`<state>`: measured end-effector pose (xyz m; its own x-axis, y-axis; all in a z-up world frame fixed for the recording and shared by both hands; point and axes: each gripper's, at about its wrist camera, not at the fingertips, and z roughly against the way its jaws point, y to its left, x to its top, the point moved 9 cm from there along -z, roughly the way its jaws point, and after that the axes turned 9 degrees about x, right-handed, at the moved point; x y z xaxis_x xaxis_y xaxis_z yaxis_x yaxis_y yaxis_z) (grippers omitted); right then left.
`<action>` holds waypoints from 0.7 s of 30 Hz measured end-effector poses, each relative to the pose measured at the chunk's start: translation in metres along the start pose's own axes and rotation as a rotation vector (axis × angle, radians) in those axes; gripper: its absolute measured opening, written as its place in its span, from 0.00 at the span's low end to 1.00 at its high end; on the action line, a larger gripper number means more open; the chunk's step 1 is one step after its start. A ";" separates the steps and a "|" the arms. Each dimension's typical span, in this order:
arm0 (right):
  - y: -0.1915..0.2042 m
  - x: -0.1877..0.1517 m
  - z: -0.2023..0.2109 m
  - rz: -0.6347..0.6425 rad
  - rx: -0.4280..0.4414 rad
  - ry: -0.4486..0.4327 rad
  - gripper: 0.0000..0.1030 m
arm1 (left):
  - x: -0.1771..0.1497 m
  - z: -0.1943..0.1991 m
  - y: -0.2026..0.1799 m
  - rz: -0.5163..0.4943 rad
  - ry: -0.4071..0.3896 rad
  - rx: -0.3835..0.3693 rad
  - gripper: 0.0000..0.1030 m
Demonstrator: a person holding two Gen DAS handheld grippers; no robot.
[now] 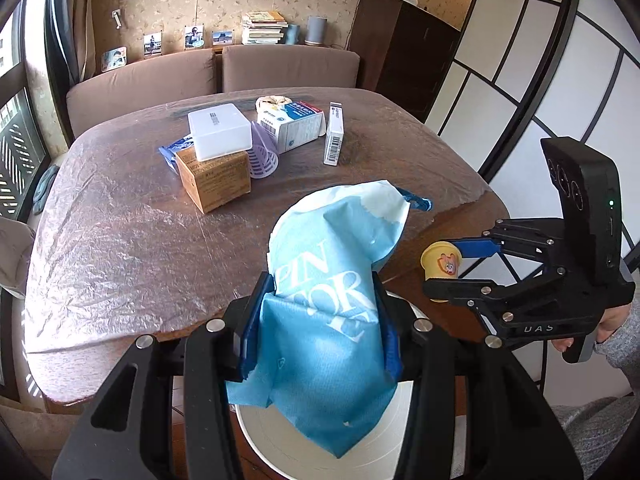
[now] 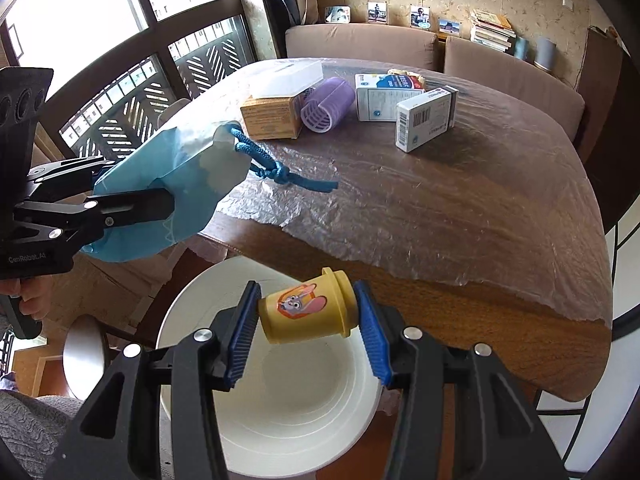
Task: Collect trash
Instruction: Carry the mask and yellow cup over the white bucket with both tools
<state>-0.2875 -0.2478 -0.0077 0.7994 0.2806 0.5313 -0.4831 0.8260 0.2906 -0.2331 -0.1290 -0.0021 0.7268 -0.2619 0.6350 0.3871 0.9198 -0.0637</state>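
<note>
Beside the near edge of the table [image 2: 460,216] stands the bin [image 2: 304,412], with the bag [image 1: 332,304] and the small cup [image 2: 308,306] held above it, while boxes [image 1: 218,178] cluster toward the table's far side

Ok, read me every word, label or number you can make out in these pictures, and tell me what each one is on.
"PIN", "OR" and "E", partly folded away: blue bag in the left gripper.
"UAS": right gripper body, left wrist view.
"GenRobot.AI": left gripper body, right wrist view.
No words, only a cartoon rabbit: yellow cup.
Print and barcodes on the white boxes and brown box: too small to read.
</note>
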 end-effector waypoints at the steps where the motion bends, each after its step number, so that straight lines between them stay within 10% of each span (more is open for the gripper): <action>1: 0.002 -0.003 0.000 0.000 0.006 0.005 0.46 | -0.003 0.001 -0.001 0.000 0.006 -0.004 0.47; 21: 0.016 -0.034 -0.010 -0.004 0.043 0.071 0.46 | -0.069 0.002 -0.022 -0.010 0.123 -0.078 0.47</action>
<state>-0.3192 -0.2392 -0.0292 0.8239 0.3126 0.4727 -0.4936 0.8057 0.3274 -0.2924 -0.1303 -0.0428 0.7849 -0.3096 0.5368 0.4343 0.8927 -0.1202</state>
